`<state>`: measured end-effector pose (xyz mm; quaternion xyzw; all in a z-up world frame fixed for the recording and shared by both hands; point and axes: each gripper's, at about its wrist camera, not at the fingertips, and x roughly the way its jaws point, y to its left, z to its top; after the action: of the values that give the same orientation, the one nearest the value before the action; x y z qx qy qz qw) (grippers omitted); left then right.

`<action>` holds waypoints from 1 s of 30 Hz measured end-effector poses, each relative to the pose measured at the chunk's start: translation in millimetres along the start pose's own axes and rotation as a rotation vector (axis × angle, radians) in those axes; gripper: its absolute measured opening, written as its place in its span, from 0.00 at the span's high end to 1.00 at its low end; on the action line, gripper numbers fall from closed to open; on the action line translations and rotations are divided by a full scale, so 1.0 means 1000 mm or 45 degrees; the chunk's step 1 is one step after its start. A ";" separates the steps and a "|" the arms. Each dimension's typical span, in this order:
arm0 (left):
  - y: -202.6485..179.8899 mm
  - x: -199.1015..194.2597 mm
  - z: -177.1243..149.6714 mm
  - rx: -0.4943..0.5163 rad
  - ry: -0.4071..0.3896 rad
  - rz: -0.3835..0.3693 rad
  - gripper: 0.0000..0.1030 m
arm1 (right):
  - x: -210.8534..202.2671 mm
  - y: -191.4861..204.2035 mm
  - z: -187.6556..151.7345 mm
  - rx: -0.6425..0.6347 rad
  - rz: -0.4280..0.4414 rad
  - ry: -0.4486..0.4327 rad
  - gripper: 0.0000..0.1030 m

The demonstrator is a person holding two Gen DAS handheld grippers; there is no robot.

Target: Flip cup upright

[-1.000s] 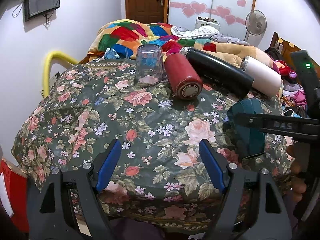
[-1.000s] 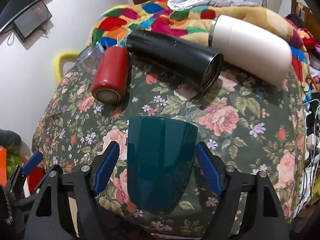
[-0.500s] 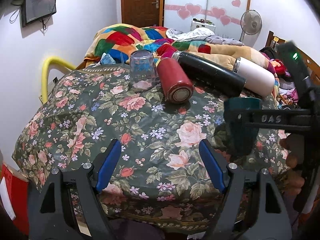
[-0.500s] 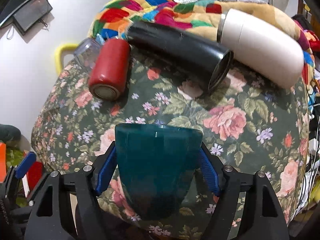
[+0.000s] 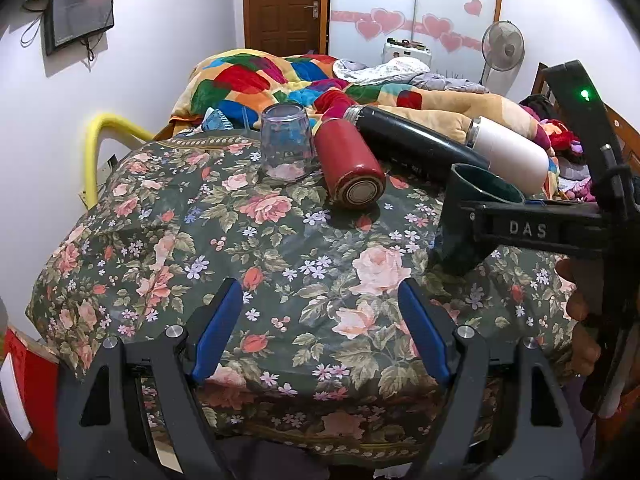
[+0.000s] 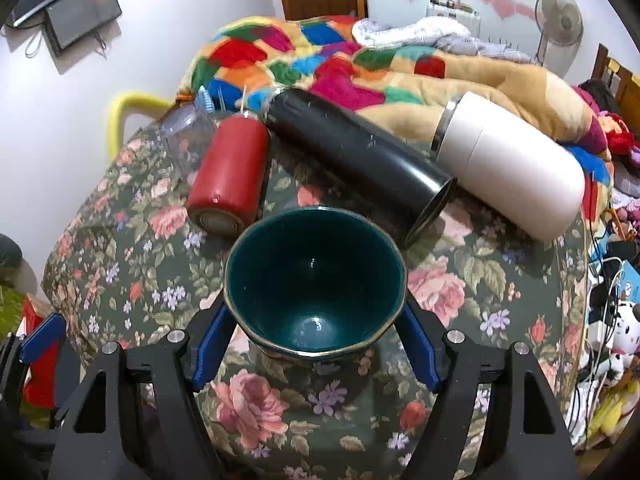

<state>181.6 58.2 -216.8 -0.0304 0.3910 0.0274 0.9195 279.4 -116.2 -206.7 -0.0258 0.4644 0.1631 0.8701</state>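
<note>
A dark teal cup (image 6: pixel 314 280) sits between my right gripper's (image 6: pixel 316 340) blue pads, gripped at its sides. Its mouth now faces up and toward the camera, and the inside is empty. In the left wrist view the cup (image 5: pixel 470 220) is held at the right, tilted, its base low over the floral cloth (image 5: pixel 280 260); I cannot tell whether it touches. My left gripper (image 5: pixel 320 332) is open and empty over the front of the cloth.
A clear glass (image 5: pixel 286 146) stands upside down at the back. A red flask (image 5: pixel 352 168), a black flask (image 5: pixel 416 146) and a white flask (image 5: pixel 508 154) lie on their sides behind the cup. A colourful quilt (image 5: pixel 280 80) lies beyond.
My right gripper has shut on the teal cup, lifted it and turned it over, from mouth down to mouth up. My left gripper stayed open and pulled back slightly.
</note>
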 end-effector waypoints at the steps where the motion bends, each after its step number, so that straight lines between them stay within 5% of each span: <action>1: 0.001 0.000 0.000 -0.003 0.002 -0.001 0.23 | -0.001 0.002 -0.001 -0.014 -0.007 -0.003 0.30; 10: -0.002 -0.002 -0.001 -0.017 0.004 -0.006 0.23 | -0.005 0.015 -0.014 -0.120 -0.068 -0.018 0.29; 22: -0.007 -0.029 0.001 -0.005 -0.044 0.003 0.23 | -0.021 0.013 -0.018 -0.089 0.009 0.024 0.28; 30: -0.022 -0.078 0.016 0.010 -0.185 -0.029 0.23 | -0.103 0.011 -0.026 -0.097 0.031 -0.220 0.28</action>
<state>140.5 35.4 -148.3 -0.0292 0.3231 0.0176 0.9458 202.2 -138.1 -136.4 -0.0390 0.3813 0.1927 0.9033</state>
